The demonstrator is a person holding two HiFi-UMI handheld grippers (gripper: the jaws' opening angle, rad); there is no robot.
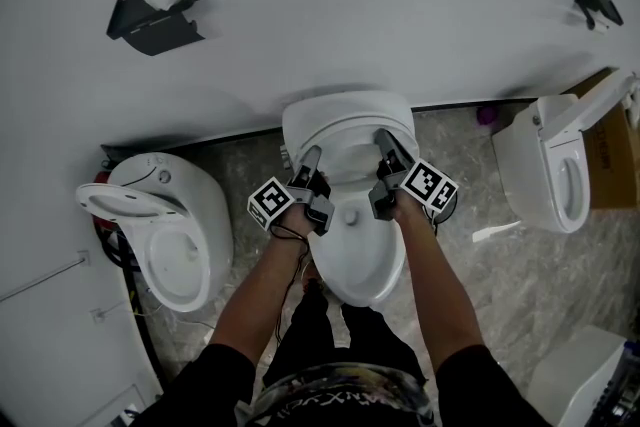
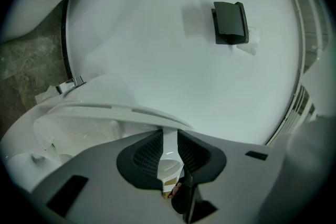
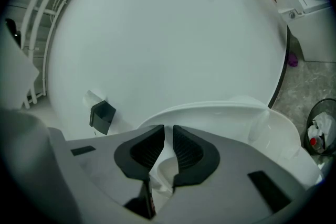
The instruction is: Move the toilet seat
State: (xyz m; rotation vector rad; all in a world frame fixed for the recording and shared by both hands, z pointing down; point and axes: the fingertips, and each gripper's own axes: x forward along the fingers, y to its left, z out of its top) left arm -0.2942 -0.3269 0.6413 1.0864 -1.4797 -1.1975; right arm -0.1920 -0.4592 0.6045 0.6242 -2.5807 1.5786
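A white toilet (image 1: 365, 260) stands against the wall straight below me. Its toilet seat (image 1: 345, 123) is tilted up off the bowl, and I hold it by both sides. My left gripper (image 1: 312, 165) grips the seat's left edge; in the left gripper view a thin white strip of the seat (image 2: 131, 111) runs down between the dark ribbed pads (image 2: 147, 155) of the left gripper (image 2: 169, 153). My right gripper (image 1: 386, 143) is on the right edge. In the right gripper view the seat (image 3: 210, 113) curves away ahead, and the right gripper (image 3: 168, 147) pinches its white edge in a narrow gap.
Another toilet (image 1: 170, 235) with its lid up stands at the left, and a third (image 1: 550, 165) at the right beside a cardboard box (image 1: 610, 155). On the white wall hang a black tissue holder (image 1: 155, 15) and a black hook (image 1: 597, 7). The floor is grey stone tile (image 1: 480, 285).
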